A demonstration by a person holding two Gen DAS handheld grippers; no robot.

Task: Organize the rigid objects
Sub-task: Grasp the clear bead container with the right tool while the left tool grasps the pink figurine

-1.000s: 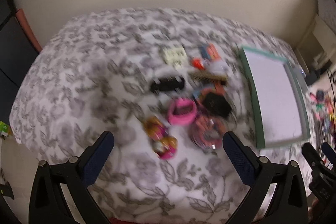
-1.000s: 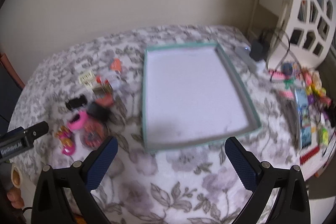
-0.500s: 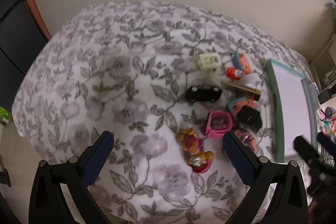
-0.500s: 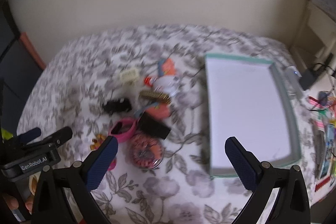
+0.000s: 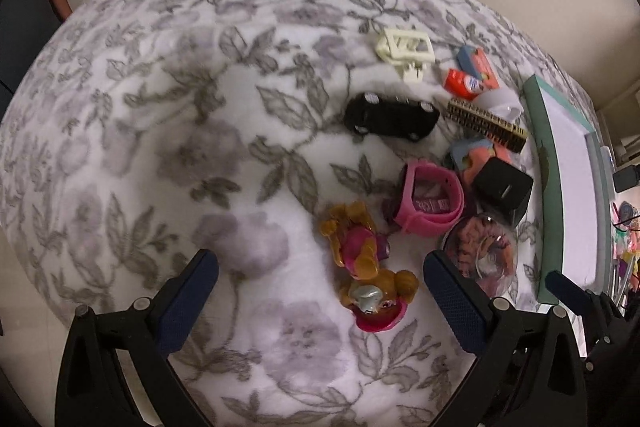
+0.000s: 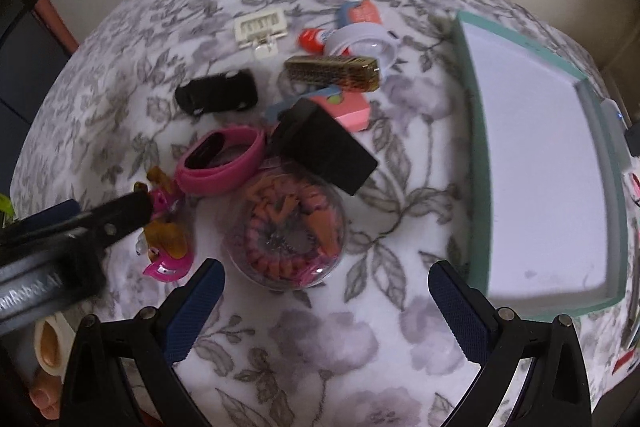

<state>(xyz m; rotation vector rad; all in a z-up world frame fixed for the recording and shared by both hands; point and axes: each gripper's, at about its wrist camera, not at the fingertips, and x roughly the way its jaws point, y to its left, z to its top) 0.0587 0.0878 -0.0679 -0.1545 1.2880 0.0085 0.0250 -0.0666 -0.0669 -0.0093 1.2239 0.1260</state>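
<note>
A pile of small objects lies on a floral blanket (image 5: 160,147): a brown and pink toy pup (image 5: 366,275), a pink watch band (image 5: 430,201), a black toy car (image 5: 392,117), a cream clip (image 5: 406,49), a black box (image 5: 504,187), a gold harmonica (image 5: 486,123) and a clear ball of orange bits (image 6: 292,225). My left gripper (image 5: 320,291) is open, its fingers on either side of the pup. My right gripper (image 6: 326,301) is open just below the clear ball. An empty teal-rimmed tray (image 6: 476,131) lies to the right.
The left gripper's body (image 6: 60,243) crosses the left of the right wrist view, over the pup (image 6: 164,227). Orange packets (image 5: 474,73) and a white ring (image 6: 360,43) lie at the pile's far side. Clutter (image 5: 626,227) sits beyond the tray (image 5: 544,155).
Both grippers have moved down and closer to the pile. The left now frames the toy pup; the right has swung left from the tray to the clear ball.
</note>
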